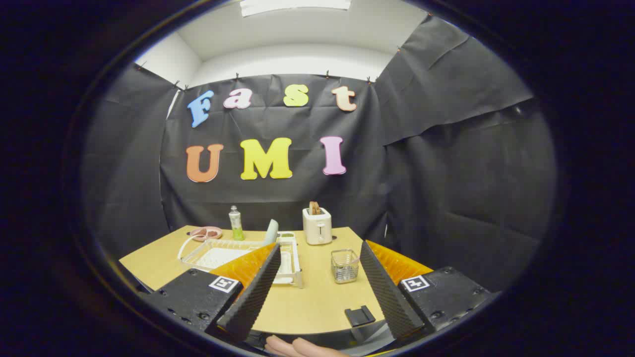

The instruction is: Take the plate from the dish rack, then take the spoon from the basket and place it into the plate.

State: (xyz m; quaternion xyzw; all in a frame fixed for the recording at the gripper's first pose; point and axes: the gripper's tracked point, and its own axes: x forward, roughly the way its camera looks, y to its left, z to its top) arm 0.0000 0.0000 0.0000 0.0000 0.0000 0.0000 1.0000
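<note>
Ahead of the tool (317, 292) and off to its left side, toward the lower left of the frame, sat the dish rack (238, 253), a pale wire tray on the tabletop (307, 302), partly hidden behind the left finger (253, 292). At the rack's far right corner a pale greenish plate (271, 231) stood on edge, upright, its rim turned toward the camera so that its face looked sideways. The tool was spread wide and held nothing, with bare tabletop between its fingers. Just ahead of the right finger, near the centre of the frame, stood a small wire basket (345, 266) with a thin pinkish spoon handle (353, 259) leaning out of it toward the right. Beyond the basket was a toaster (317, 225), and further left a green bottle (236, 224) and a pink dish (206, 233). By my judgement the first step had not begun: the plate lay forward and left of the tool's midline, well beyond the fingertips, so the reach would have to swing left and go deep, and the fingers would need to straddle the plate's thin upright edge.
</note>
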